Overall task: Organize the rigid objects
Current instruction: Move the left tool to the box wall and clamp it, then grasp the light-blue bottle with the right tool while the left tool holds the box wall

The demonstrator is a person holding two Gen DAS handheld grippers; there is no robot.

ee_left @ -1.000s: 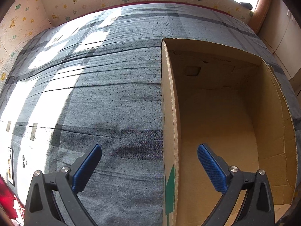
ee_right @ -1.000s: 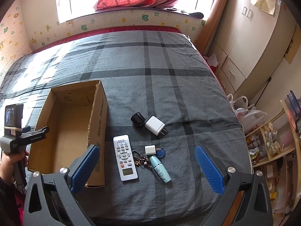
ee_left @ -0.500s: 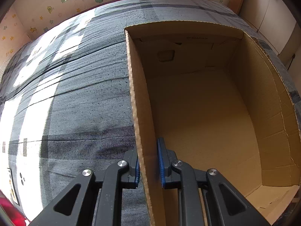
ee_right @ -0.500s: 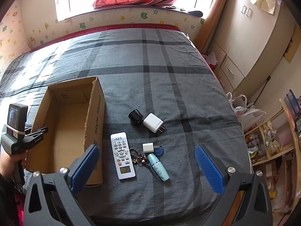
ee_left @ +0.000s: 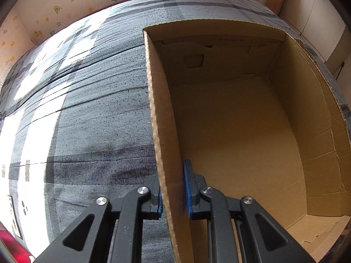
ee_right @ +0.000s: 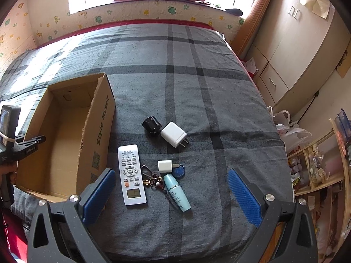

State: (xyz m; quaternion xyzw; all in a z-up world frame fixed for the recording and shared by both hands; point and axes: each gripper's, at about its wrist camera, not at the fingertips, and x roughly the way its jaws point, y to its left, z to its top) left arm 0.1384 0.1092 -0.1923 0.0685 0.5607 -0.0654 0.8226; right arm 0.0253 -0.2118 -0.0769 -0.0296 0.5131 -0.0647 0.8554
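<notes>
An open cardboard box (ee_right: 96, 131) lies on the grey plaid bed; its inside shows bare in the left wrist view (ee_left: 230, 131). My left gripper (ee_left: 173, 188) is shut on the box's left wall (ee_left: 163, 118); it also shows in the right wrist view (ee_right: 28, 144). My right gripper (ee_right: 171, 195) is open and empty above a cluster of small items: a white remote (ee_right: 131, 173), a black plug (ee_right: 151, 124), a white charger (ee_right: 174, 134), a small white adapter (ee_right: 165, 166), a blue key fob (ee_right: 179, 171), a keyring (ee_right: 153, 178) and a pale blue tube (ee_right: 177, 191).
The bed (ee_right: 197, 83) is bounded by a padded wall (ee_right: 131, 15) at the back. Its right edge drops toward cupboards (ee_right: 296, 50), plastic bags (ee_right: 289, 129) and a shelf (ee_right: 318, 166).
My left gripper went from wide open astride the box's left wall to shut on it. My right gripper has stayed open and drifted slightly over the items.
</notes>
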